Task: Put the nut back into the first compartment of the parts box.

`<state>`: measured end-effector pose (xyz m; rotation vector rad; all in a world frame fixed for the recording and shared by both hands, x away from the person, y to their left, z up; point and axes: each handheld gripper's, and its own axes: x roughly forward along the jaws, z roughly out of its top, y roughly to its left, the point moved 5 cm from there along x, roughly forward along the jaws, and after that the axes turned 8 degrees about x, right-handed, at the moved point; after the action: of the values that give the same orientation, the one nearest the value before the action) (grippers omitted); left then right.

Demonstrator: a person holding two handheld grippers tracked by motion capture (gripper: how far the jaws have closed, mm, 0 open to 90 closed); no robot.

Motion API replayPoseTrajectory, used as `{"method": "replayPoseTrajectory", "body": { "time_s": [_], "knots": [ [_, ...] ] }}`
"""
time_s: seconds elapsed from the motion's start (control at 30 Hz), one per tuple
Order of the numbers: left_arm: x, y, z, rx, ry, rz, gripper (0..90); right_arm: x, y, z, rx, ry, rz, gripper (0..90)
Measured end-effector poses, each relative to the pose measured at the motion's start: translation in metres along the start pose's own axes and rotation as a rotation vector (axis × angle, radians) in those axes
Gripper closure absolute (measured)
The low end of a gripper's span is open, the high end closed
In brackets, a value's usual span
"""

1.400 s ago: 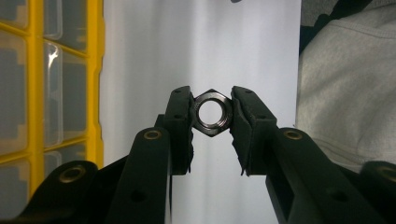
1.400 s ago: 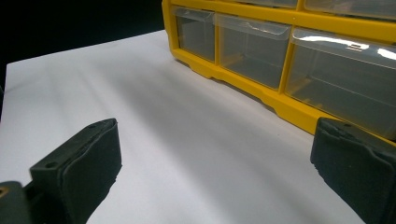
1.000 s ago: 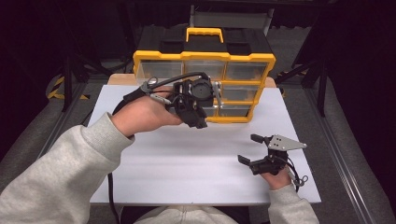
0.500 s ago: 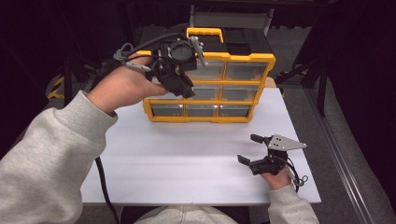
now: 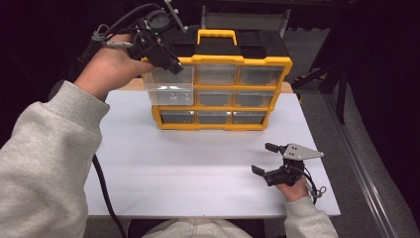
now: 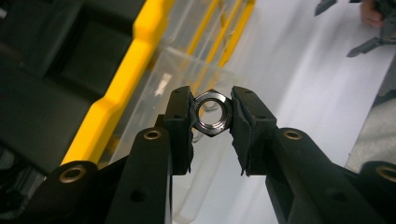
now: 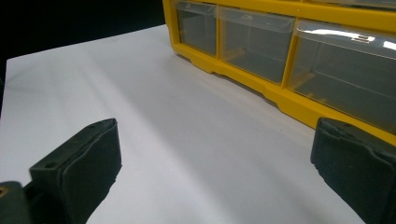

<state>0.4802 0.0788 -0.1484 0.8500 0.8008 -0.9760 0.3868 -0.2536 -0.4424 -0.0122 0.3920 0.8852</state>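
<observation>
A yellow and black drawer cabinet [image 5: 233, 59] stands at the back of the white table [image 5: 198, 168]. Its top-left clear drawer [image 5: 171, 87] is pulled out, with small metal parts on its floor. My left gripper [image 5: 173, 67] hovers over that drawer, shut on a steel hex nut [image 6: 212, 112] pinched between its pads above the clear drawer [image 6: 187, 65]. My right gripper [image 5: 265, 158] rests near the table's front right, open, with nothing between its pads [image 7: 88, 163]; the cabinet's lower drawers [image 7: 280, 42] lie ahead of it.
The other clear drawers [image 5: 237, 96] of the cabinet are pushed in. A black cable [image 5: 106, 198] hangs from the left arm over the table's front left. Dark floor and metal stand legs [image 5: 341, 79] lie to the right of the table.
My left hand rose and moved back and left, from in front of the cabinet to above its top-left drawer, which now stands pulled out. The right hand stayed put.
</observation>
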Motion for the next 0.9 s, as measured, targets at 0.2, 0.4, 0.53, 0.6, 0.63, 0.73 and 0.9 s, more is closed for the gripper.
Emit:
{"method": "replayPoseTrajectory", "body": {
  "time_s": [0.2, 0.4, 0.53, 0.6, 0.63, 0.73, 0.9],
  "knots": [
    [0.014, 0.014, -0.013, -0.059, 0.015, 0.025, 69.5, 0.000, 0.000, 0.000, 0.006, -0.002, 0.002, 2.3],
    [0.035, 0.021, -0.025, -0.104, 0.049, 0.006, 69.5, 0.000, 0.000, -0.001, 0.007, 0.000, 0.005, 2.2],
    [0.043, 0.026, -0.031, -0.116, 0.060, -0.001, 69.5, 0.000, -0.001, -0.001, 0.008, 0.004, 0.005, 2.2],
    [0.049, 0.028, -0.035, -0.115, 0.081, -0.007, 69.5, 0.001, -0.001, -0.001, 0.009, 0.005, 0.007, 2.2],
    [0.050, 0.028, -0.036, -0.122, 0.087, -0.012, 69.5, 0.001, -0.001, -0.001, 0.009, 0.006, 0.007, 2.2],
    [0.056, 0.028, -0.039, -0.122, 0.098, -0.023, 69.5, 0.001, -0.001, -0.001, 0.010, 0.007, 0.008, 2.2],
    [0.066, 0.029, -0.043, -0.146, 0.139, -0.048, 69.5, 0.001, -0.001, -0.002, 0.016, 0.009, 0.012, 2.2]
  ]
}}
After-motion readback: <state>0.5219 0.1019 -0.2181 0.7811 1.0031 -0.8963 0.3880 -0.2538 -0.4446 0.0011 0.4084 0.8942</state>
